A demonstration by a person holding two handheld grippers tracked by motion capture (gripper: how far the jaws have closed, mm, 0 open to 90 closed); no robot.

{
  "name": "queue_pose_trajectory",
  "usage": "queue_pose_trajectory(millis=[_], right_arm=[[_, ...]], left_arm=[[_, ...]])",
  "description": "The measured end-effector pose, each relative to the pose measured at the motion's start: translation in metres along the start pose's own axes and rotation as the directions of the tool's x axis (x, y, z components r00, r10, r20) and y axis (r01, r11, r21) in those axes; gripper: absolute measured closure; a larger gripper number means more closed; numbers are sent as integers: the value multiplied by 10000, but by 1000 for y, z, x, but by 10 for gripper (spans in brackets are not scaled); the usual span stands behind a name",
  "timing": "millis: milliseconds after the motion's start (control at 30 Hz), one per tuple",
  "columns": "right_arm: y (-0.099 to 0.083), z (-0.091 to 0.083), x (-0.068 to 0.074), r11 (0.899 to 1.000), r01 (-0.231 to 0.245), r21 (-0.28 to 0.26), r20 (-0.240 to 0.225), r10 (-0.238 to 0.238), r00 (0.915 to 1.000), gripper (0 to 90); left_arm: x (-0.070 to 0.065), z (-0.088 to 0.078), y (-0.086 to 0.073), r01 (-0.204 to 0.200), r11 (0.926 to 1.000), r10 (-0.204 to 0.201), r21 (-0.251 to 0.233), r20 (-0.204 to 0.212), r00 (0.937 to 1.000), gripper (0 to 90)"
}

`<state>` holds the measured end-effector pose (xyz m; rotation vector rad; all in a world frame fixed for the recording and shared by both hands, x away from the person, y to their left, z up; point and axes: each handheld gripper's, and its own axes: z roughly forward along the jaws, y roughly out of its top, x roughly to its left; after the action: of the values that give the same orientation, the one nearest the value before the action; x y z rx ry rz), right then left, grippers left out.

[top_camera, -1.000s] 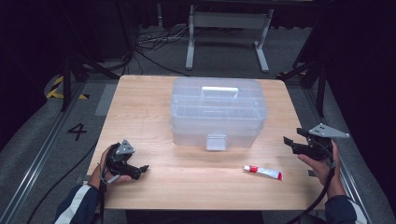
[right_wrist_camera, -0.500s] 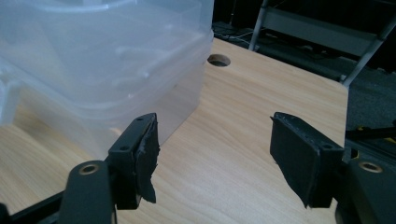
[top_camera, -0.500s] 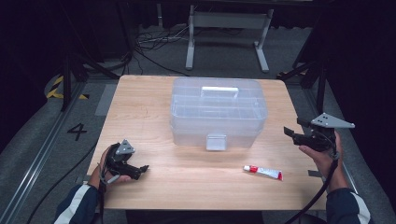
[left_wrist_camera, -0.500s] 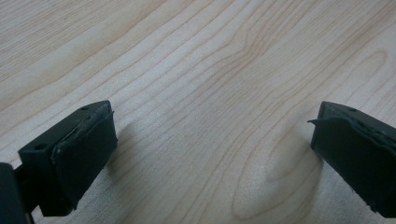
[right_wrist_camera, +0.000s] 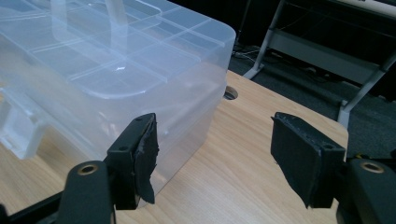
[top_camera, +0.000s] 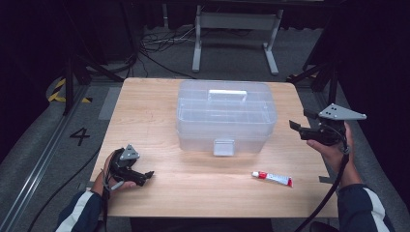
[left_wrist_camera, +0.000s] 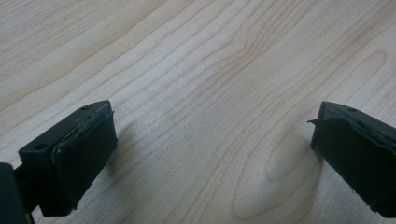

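The box (top_camera: 226, 116), a clear plastic organiser with a white handle (top_camera: 227, 94) and front latch (top_camera: 224, 147), sits mid-frame on the table (top_camera: 145, 111). It looks light, stiff and slick-walled, so the handle or latch seems the best hold. A tube (top_camera: 271, 178) lies lower right. The left gripper (top_camera: 139, 175) rests lower left, the right gripper (top_camera: 296, 127) hovers at right; both have their jaws apart, holding nothing.

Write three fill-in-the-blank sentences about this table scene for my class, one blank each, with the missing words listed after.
1. The clear plastic box has its lid ____.
2. The small tube has a ____ cap.
3. The left gripper and the right gripper both have jaws that are ____.

Missing words: closed; red; open
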<state>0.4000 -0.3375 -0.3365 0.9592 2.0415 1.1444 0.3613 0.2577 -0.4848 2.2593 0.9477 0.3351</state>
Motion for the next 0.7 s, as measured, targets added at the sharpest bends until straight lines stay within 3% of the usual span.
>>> queue_pose_trajectory(millis=[33, 167, 700], right_arm=[[3, 2, 1, 10000, 62, 27, 194, -63, 9998, 330], [10, 6, 4, 9999, 118, -71, 55, -118, 9999, 332], [55, 30, 29, 9948, 1011, -119, -727, -1017, 9922, 344]], left_arm=[[0, 0, 0, -5, 10000, 5, 0, -2, 10000, 5], [0, 0, 0, -1, 10000, 0, 5, 4, 10000, 5], [0, 0, 0, 3, 10000, -3, 5, 2, 10000, 5]])
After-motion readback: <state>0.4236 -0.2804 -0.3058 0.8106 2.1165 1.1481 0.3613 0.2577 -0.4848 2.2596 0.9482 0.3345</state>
